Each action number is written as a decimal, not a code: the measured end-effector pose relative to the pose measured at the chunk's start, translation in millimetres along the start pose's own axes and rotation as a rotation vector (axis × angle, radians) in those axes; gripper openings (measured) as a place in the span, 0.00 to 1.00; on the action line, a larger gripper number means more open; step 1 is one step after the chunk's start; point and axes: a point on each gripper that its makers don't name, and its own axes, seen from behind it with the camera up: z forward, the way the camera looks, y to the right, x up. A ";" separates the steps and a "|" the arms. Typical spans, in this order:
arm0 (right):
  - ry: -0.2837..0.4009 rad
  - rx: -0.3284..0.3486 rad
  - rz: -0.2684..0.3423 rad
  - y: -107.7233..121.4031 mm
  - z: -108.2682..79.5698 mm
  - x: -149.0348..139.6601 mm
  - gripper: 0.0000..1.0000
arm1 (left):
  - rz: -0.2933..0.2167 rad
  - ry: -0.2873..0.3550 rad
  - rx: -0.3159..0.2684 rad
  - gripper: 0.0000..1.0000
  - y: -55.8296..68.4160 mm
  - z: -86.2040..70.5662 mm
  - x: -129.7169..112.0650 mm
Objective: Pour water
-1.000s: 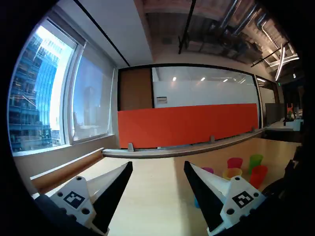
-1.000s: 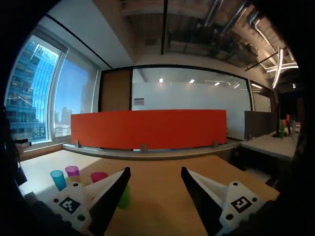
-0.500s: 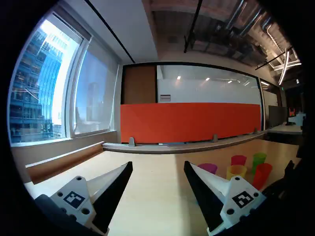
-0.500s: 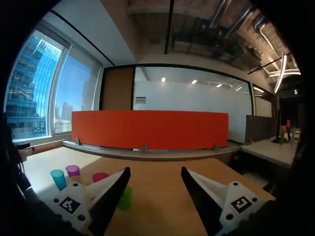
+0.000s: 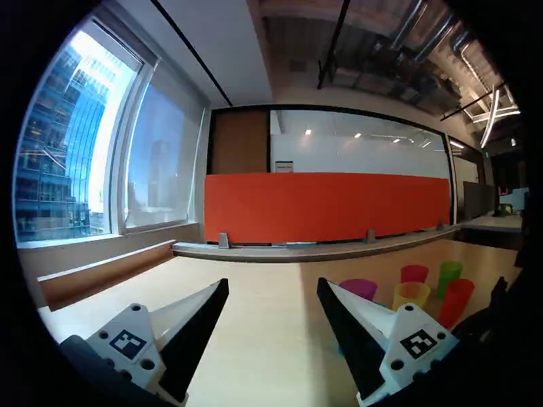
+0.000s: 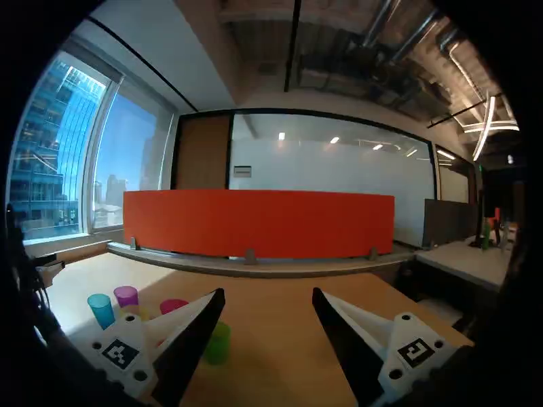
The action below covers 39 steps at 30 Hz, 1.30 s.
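Several small plastic cups stand in a cluster on the wooden table [image 5: 271,325]. In the left gripper view they sit to the right: a purple cup [image 5: 360,288], a yellow cup [image 5: 410,295], a pink cup [image 5: 414,273], a green cup [image 5: 449,273] and a red-orange cup [image 5: 456,302]. My left gripper [image 5: 271,292] is open with nothing between its fingers, left of the cups. In the right gripper view a blue cup [image 6: 102,310], a purple cup [image 6: 125,296], a pink cup [image 6: 174,306] and a green cup [image 6: 217,342] stand at lower left, partly behind the left finger. My right gripper [image 6: 268,302] is open and empty.
An orange divider panel [image 5: 326,207] runs along the table's far edge on a grey rail. Tall windows [image 5: 75,156] fill the left side. Another desk [image 6: 468,254] stands at the right in the right gripper view. A dark shape [image 6: 27,292] sits at the far left edge.
Both views have tilted slightly, so the cups sit a little differently in frame. In the left gripper view the purple cup shows more fully. Both grippers stayed open.
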 end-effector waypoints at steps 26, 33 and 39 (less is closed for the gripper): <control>-0.006 0.008 0.000 -8.0 1.6 -2.1 1.00 | -0.003 -0.017 -0.015 0.97 -2.2 14.2 -21.6; -0.006 0.014 0.005 -9.5 1.2 -4.5 1.00 | -0.001 -0.031 -0.020 0.97 -1.3 14.8 -25.6; -0.007 0.020 0.010 -8.7 -2.5 -8.3 1.00 | 0.001 -0.045 -0.023 0.97 -0.4 15.7 -28.9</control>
